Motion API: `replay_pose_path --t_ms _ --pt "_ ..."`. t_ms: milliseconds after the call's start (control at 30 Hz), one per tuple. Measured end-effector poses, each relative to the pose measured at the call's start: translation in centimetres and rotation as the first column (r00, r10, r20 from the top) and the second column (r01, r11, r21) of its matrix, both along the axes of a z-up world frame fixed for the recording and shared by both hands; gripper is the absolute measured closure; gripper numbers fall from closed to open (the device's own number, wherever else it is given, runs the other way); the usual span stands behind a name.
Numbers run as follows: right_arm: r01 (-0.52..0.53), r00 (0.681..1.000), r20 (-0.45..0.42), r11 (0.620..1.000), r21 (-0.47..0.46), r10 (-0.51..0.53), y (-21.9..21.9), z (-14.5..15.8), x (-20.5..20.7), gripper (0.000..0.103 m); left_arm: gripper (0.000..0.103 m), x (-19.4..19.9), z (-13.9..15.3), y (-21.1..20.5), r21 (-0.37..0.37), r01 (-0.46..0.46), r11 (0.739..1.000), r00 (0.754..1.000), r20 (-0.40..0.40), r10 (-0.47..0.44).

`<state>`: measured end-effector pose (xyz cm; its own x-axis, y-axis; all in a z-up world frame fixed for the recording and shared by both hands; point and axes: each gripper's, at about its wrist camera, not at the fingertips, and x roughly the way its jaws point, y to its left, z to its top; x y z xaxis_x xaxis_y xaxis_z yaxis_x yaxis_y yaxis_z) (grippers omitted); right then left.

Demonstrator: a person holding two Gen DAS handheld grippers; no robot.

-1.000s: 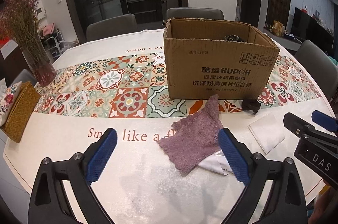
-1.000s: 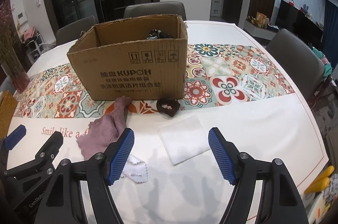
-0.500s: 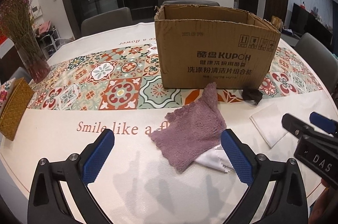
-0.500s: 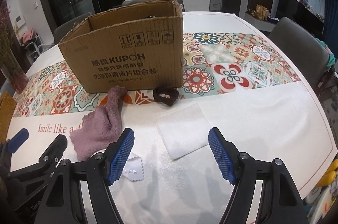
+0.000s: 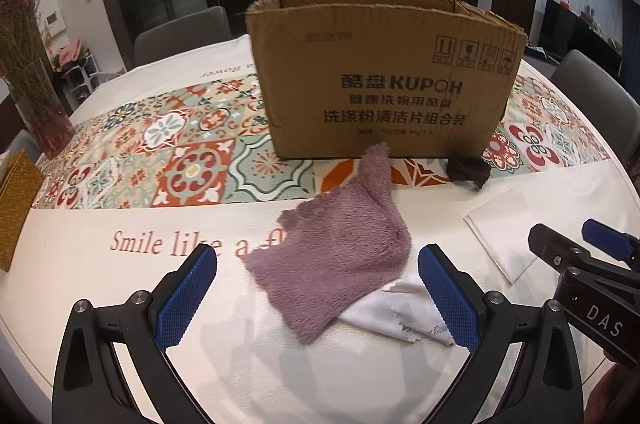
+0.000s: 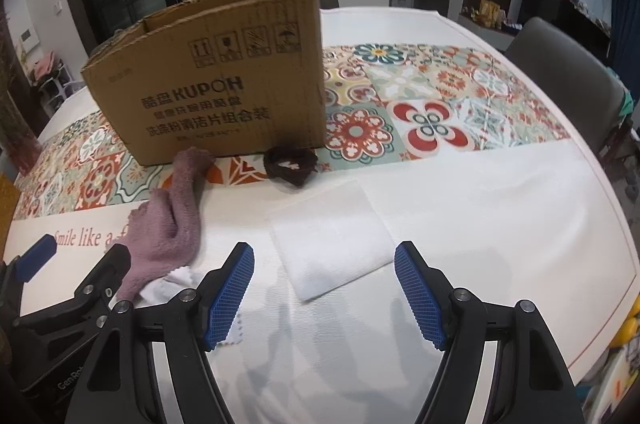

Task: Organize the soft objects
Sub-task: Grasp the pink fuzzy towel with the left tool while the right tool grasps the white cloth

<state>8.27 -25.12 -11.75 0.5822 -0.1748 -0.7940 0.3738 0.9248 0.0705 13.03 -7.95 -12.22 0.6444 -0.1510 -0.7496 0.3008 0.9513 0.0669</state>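
I see my left hand-held gripper [image 5: 318,298] spread wide over the purple cloth [image 5: 334,256], and my right hand-held gripper [image 6: 324,290] spread over the white cloth [image 6: 332,244] on the desk [image 6: 500,224].

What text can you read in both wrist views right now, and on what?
"KUPOH", with Chinese lines and four handling symbols: cardboard box.
Faint code at the box's upper left: too blurred.
"Smile like a f", then covered by the purple cloth: tablecloth.
"DAS": right tongs.
"GenRob", cut off: left tongs.
Print on the white cloth: too small.
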Motion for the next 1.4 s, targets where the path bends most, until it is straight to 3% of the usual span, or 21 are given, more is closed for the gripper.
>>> replay_pose_path --t_ms 500,600,700,800,900,967,1033,1267,1400 --pt "0.044 0.999 -0.035 0.995 0.092 -0.041 -3.1 -2.6 0.8 0.029 0.005 1.7 -2.2 -3.5 0.059 0.021 0.998 1.000 -0.016 -0.020" --pt "0.052 0.998 -0.040 0.993 0.103 -0.048 -3.5 -3.0 0.9 0.029 0.012 2.0 -2.5 -4.0 0.064 0.028 0.998 0.999 -0.027 -0.026" --pt "0.056 0.998 -0.043 0.992 0.112 -0.051 -3.8 -3.2 0.9 0.029 0.033 2.3 -2.9 -4.4 0.060 0.036 0.998 0.999 -0.040 -0.033" --pt "0.056 0.998 -0.046 0.991 0.121 -0.050 -4.0 -3.5 1.1 0.029 0.037 2.6 -3.3 -4.7 0.054 0.046 0.998 0.997 -0.059 -0.042" --pt "0.056 0.997 -0.052 0.990 0.127 -0.049 -4.1 -3.8 1.2 0.029 0.049 2.9 -3.8 -5.0 0.064 0.049 0.997 0.996 -0.073 -0.044" --pt "0.057 0.997 -0.056 0.990 0.129 -0.050 -4.2 -3.9 1.2 0.029 0.064 3.0 -4.1 -5.1 0.061 0.058 0.996 0.995 -0.089 -0.052" --pt "0.059 0.997 -0.059 0.989 0.132 -0.051 -4.2 -4.0 1.3 0.029 0.071 3.1 -4.5 -5.1 0.053 0.067 0.996 0.992 -0.107 -0.061" --pt "0.058 0.997 -0.062 0.990 0.131 -0.050 -4.1 -4.0 1.4 0.029 0.086 3.1 -4.4 -4.6 0.023 0.074 0.997 0.991 -0.112 -0.071" --pt "0.052 0.997 -0.056 0.991 0.124 -0.045 -3.8 -3.7 1.4 0.029 0.090 3.0 -4.0 -4.2 0.012 0.067 0.998 0.993 -0.101 -0.065"
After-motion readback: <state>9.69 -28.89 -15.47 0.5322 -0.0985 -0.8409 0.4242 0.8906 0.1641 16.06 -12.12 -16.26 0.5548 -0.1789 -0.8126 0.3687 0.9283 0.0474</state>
